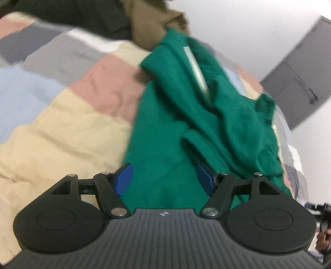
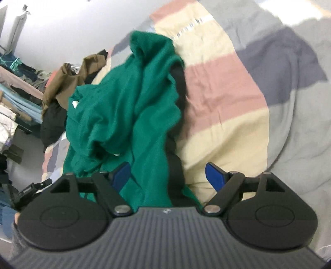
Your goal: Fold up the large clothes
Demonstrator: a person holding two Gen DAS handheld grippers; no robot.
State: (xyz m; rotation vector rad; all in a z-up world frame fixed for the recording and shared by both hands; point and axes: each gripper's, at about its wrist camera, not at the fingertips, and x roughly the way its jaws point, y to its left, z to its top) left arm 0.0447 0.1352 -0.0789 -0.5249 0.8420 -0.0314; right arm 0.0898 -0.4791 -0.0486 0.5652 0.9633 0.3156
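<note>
Two tools show, one per view: the left tool [image 1: 164, 177] hangs with its two blue pads [image 1: 123, 178] spread wide and gripping nothing, right above the near end of the one green garment [image 1: 186, 115], and the right tool [image 2: 168, 175] is likewise wide and holds nothing, green cloth lying between its pads. The green garment [image 2: 124, 111] lies rumpled on the striped bedspread [image 2: 223, 99]. Farther off sit one brown garment [image 1: 149, 22] and one dark garment [image 1: 86, 16], heaped together.
</note>
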